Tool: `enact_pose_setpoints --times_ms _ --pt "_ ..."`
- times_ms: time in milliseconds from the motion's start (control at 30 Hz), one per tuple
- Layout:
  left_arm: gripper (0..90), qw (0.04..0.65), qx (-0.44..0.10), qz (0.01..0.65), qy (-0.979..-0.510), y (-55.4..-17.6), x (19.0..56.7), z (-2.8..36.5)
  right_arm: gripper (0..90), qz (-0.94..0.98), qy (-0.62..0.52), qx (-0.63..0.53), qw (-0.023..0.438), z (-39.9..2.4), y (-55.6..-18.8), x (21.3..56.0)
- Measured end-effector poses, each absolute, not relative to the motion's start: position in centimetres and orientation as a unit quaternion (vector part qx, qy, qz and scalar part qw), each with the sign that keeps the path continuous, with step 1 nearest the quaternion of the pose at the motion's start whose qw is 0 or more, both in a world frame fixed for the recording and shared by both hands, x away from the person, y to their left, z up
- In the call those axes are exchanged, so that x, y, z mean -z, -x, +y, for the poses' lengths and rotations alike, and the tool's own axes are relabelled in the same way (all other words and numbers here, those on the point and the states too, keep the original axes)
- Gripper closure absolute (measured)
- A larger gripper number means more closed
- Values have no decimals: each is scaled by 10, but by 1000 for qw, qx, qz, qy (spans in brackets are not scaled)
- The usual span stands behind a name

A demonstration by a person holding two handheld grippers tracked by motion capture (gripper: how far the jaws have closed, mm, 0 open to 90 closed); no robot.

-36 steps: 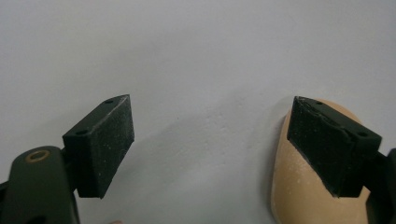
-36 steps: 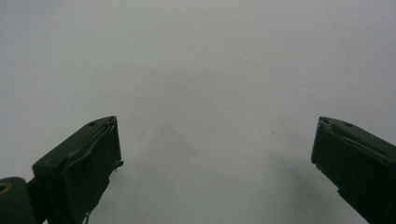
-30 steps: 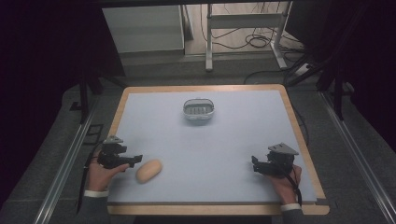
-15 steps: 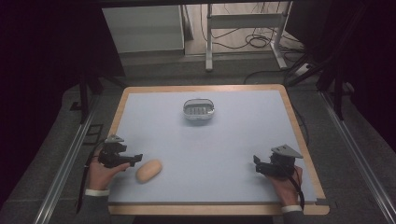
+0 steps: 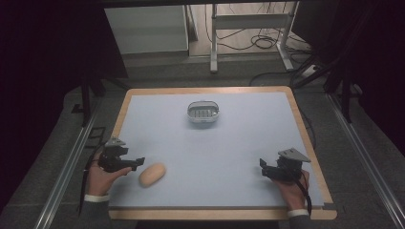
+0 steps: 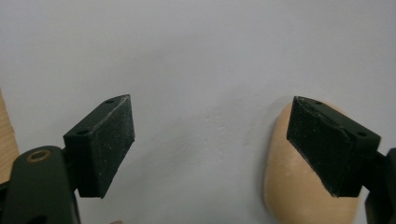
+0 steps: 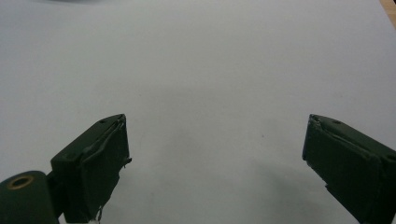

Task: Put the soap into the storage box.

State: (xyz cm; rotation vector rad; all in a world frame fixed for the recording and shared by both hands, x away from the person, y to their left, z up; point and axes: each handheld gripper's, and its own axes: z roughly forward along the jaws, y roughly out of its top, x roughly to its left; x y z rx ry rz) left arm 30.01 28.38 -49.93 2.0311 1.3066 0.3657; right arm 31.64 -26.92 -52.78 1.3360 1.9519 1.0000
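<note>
**Two spread tools, nothing gripped yet**

Both tools rest low on the worktop (image 5: 210, 157), jaws wide. The bun (image 5: 152, 174) lies just beside the left tool (image 5: 139, 162), partly behind one jaw. Likely next: shift sideways to straddle it. The right tool (image 5: 262, 168) idles, well apart.

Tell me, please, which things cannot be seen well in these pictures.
- Bread roll: in the left claw view, the right jaw covers part of it and the bottom edge cuts it off.
- Small basket: in the high view it is too far and too small to tell what is inside.
- Right claw: in the high view its jaws are dark and small; the opening is clear in its own view.
</note>
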Motion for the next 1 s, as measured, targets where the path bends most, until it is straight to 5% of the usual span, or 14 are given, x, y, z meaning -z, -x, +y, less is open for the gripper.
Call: enact_pose_setpoints --times_ms 1000 --pt "206 296 -117 453 -832 -295 471 249 74 724 -502 -387 272 -273 -316 528"
